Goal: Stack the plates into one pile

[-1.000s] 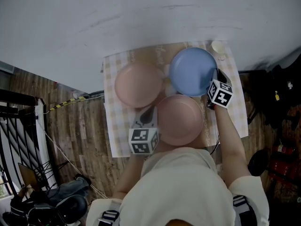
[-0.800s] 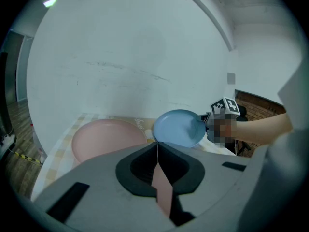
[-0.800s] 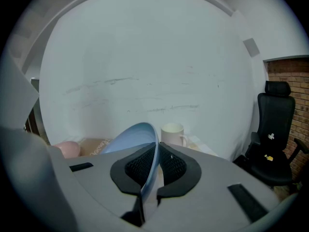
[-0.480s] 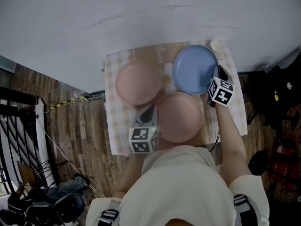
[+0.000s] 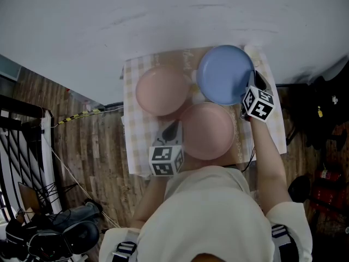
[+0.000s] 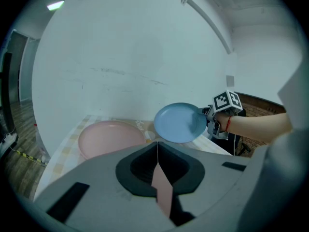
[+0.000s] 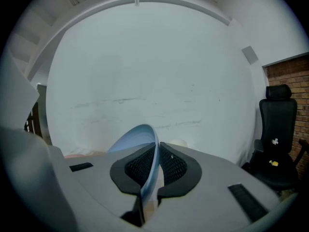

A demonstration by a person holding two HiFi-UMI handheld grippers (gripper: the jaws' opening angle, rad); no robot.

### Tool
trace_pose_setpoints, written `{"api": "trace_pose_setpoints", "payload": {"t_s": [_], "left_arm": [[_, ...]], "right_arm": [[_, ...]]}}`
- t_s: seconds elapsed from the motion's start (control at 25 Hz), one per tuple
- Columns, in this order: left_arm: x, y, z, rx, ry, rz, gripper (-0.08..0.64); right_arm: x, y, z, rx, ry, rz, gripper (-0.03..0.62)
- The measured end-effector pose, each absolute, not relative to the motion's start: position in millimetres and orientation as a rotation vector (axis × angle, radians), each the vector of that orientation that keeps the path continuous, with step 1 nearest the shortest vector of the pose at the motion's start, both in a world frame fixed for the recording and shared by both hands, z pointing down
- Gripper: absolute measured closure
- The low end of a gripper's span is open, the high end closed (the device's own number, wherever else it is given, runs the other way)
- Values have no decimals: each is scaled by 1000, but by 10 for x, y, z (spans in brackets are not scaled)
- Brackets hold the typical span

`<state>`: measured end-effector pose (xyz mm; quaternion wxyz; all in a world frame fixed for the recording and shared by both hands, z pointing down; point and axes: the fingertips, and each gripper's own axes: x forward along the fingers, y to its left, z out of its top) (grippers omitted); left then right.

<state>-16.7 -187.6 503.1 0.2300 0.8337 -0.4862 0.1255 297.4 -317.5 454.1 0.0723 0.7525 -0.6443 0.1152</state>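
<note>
- The checked cloth covers the table, and the far pink plate lies flat on its left part, where it lay a second ago
- The left gripper hovers over the cloth just beside the left rim of the near pink plate; its jaws are clenched together with nothing gripped, and it has barely shifted
- The near pink plate rests flat on the cloth, unmoved
- The blue plate is now lifted clear of the cloth; the left gripper view shows it in the air, tilted, and it sits higher in the head view than a second ago, overlapping the far pink plate's right edge
- The right gripper pinches the blue plate's right rim between its pads and has risen with it
</note>
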Motion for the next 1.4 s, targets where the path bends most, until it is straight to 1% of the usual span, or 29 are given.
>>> {"api": "trace_pose_setpoints", "payload": {"t_s": [0.44,0.96,1.4], "left_arm": [[-460,-1694,4997,2252,-1417,320,557],[-926,-1639,5082,2138,-1548,297,557],[-1169,-1608,5156,2056,-1620,289,557]], "right_arm": [[2608,-3134,4433,2217,-2028,341,578],[1919,-3362,4580,2057,-2142,347,578],[1443,-3598,4721,1942,-2208,360,578]]}}
